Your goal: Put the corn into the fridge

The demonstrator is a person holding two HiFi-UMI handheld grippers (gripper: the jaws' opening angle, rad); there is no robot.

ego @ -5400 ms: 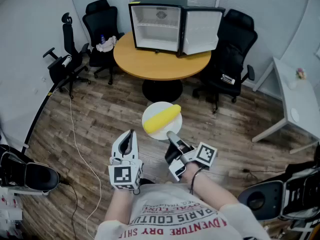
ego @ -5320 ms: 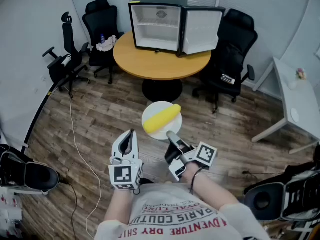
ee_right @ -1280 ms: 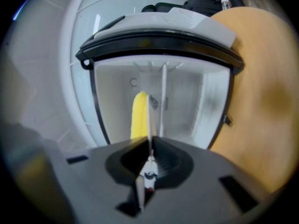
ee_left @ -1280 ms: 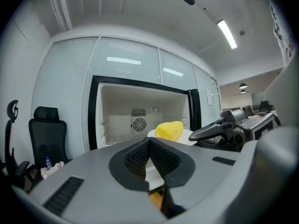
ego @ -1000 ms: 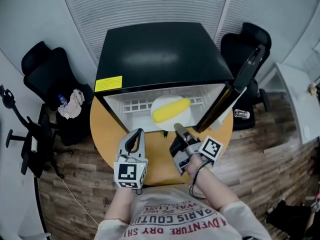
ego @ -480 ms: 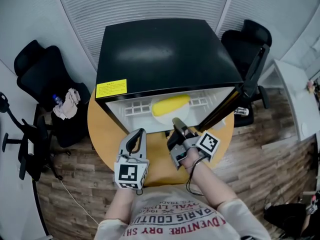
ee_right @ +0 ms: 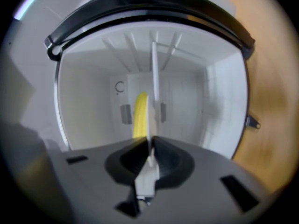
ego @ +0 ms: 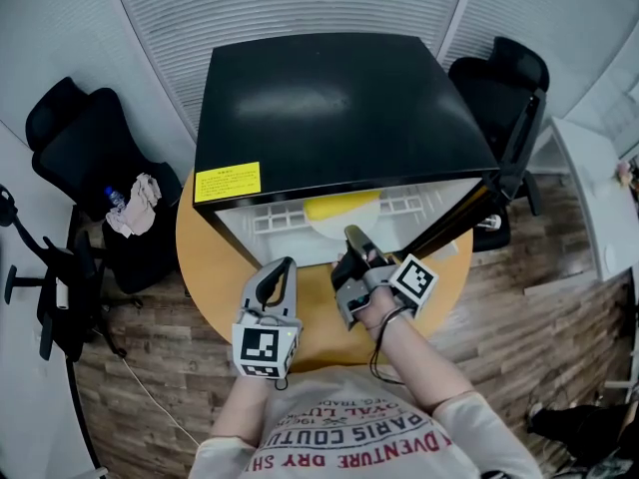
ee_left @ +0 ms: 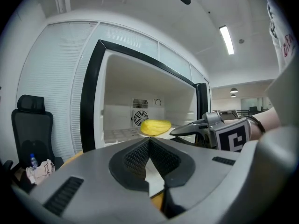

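The corn [ego: 342, 206] is sitting on a white plate [ego: 327, 229] just inside the open fridge [ego: 329, 108], up in the middle of the head view, half tucked under the black top. It's lying over the white wire shelf [ego: 270, 218], though whether the plate is resting on it I can't tell. The right claw [ego: 350, 234] is reaching in level from below, and its jaws are opening with the plate's near rim standing edge-on in the narrow slot between them, the pads right against it. The left claw [ego: 284, 264] is hanging back at lower left, outside the fridge, its jaws closed tip to tip with nothing between them. The fridge door [ego: 511, 153] is swinging wide at the right edge. Everything is standing on a round wooden table [ego: 210, 257]. A yellow sticker [ego: 227, 182] is showing on the fridge's front lip, and a black office chair [ego: 75, 133] is waiting at far left.
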